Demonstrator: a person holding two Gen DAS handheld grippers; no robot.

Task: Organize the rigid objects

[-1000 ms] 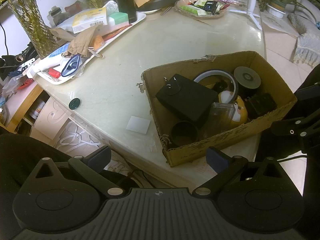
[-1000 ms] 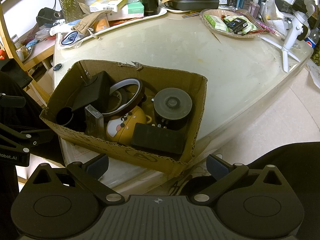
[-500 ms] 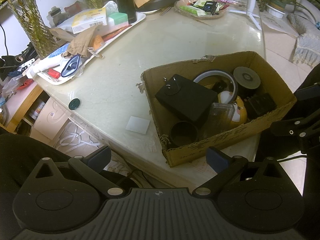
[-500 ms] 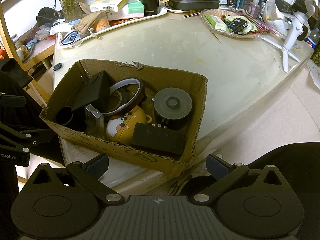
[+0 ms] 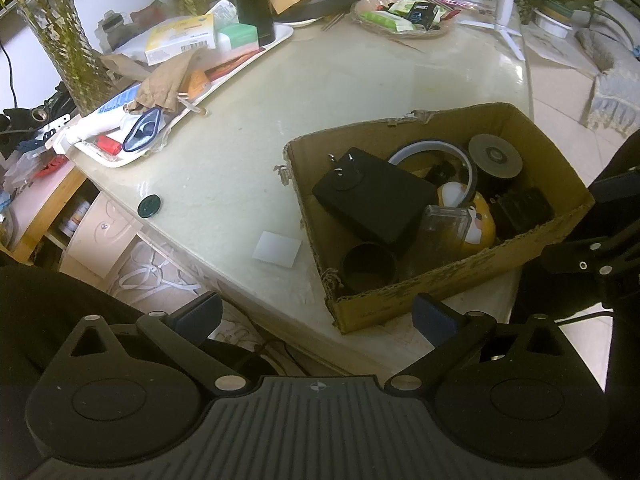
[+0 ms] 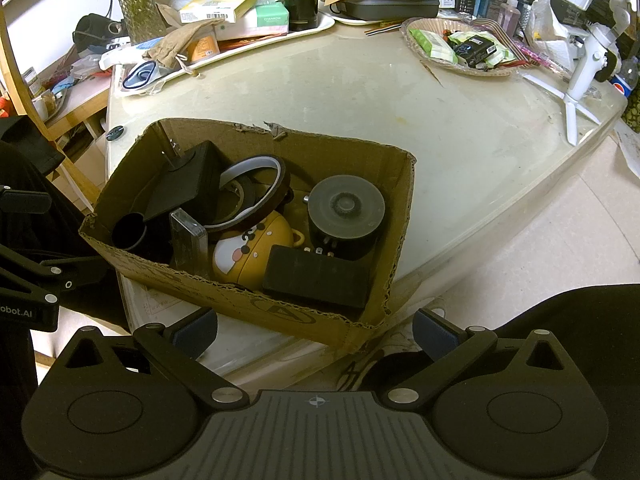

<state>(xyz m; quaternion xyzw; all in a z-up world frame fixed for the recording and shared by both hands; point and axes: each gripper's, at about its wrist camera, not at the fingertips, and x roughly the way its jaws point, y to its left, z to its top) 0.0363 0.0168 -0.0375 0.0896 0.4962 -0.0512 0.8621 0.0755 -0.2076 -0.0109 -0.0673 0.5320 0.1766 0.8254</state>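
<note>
- Two grippers in play, both hanging off the near edge of the pale glossy stone table. The left gripper has its blue-padded fingers spread wide with nothing between them, and the right gripper is spread and empty too.
- Just past them sits the torn brown cardboard box, right at the table's near edge. From the left wrist it's at about 1 o'clock, from the right wrist about 11 o'clock.
- Inside the box, at its near wall: a black short cylinder cup, a clear plastic case standing on edge, a yellow round dog-face container and a flat black rectangular block.
- Further back in the box: a big black adapter block with metal prongs leaning tilted, a brown tape roll with a white rim resting on the yellow container, and a black cylinder with a grey disc top.
- Out on the table in the left view, around 10 o'clock: a white square sheet just beside the box, and a dark green round cap further off near the edge.
- Far side: a long white tray piled with boxes and bags at 11 o'clock, a shallow basket of snack packets at 1 o'clock, and a white mini tripod at the far right.
</note>
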